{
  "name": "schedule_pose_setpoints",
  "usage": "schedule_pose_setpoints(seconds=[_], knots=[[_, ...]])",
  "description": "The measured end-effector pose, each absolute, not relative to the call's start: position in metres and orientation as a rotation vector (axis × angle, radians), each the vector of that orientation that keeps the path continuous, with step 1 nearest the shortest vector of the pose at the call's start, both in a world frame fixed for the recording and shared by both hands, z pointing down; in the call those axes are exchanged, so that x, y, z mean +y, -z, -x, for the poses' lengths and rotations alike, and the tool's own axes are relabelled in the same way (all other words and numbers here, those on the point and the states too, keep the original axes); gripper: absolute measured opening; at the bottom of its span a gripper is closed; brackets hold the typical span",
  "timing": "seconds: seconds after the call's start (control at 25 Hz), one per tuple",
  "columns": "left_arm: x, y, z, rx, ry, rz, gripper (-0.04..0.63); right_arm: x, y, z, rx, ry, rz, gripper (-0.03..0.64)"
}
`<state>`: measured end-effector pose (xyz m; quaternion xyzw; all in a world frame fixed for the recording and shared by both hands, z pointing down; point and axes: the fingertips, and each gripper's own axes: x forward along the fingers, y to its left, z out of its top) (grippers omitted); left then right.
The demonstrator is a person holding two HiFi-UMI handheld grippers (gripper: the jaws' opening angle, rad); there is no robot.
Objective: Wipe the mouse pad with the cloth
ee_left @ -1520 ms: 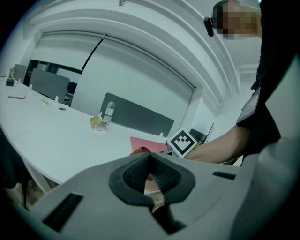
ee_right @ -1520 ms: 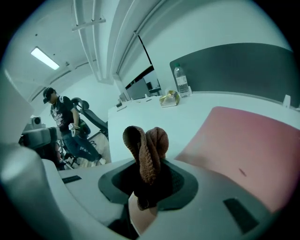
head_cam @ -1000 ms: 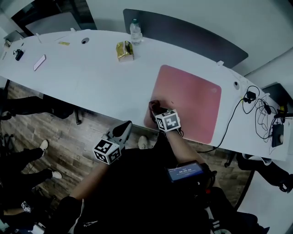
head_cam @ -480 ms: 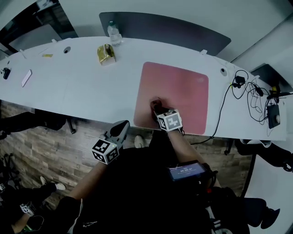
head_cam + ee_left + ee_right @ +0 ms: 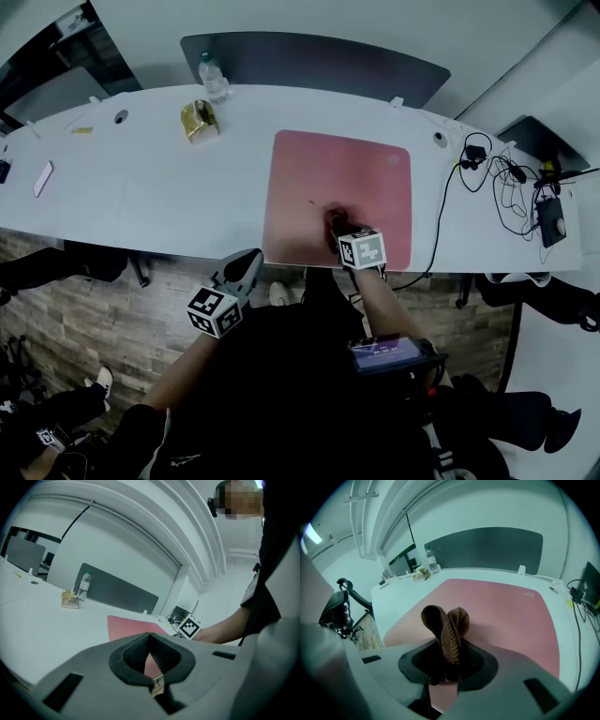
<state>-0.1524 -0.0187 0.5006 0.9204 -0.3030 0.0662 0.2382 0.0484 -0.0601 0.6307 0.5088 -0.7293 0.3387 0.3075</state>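
The pink mouse pad (image 5: pixel 337 183) lies on the white table (image 5: pixel 141 187). My right gripper (image 5: pixel 336 225) is over the pad's near edge, about mid-width, shut on a brown cloth (image 5: pixel 446 627). The cloth sticks up folded between the jaws and rests on the mouse pad (image 5: pixel 501 606). My left gripper (image 5: pixel 246 266) hangs off the table's near edge, left of the pad. Its jaws are shut with nothing between them. In the left gripper view the mouse pad (image 5: pixel 125 623) shows beyond the left gripper (image 5: pixel 149 635).
A water bottle (image 5: pixel 213 77) and a gold box (image 5: pixel 199 120) stand at the table's far side, left of the pad. A phone (image 5: pixel 43 178) lies far left. Cables (image 5: pixel 497 173) trail off the right end. A dark divider panel (image 5: pixel 319 56) runs behind the table.
My right gripper has slid the cloth rightward along the pad's near edge, from the near-left corner to about mid-width. The left gripper has stayed put.
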Motion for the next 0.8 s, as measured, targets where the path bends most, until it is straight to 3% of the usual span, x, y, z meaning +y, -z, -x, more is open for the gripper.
schedule_pose_setpoints(seconds=[0.8], knots=[[-0.021, -0.509, 0.111, -0.731, -0.217, -2.533, 0.008, -0.032, -0.629, -0.168, -1.762, -0.889, -1.562, 0.118]])
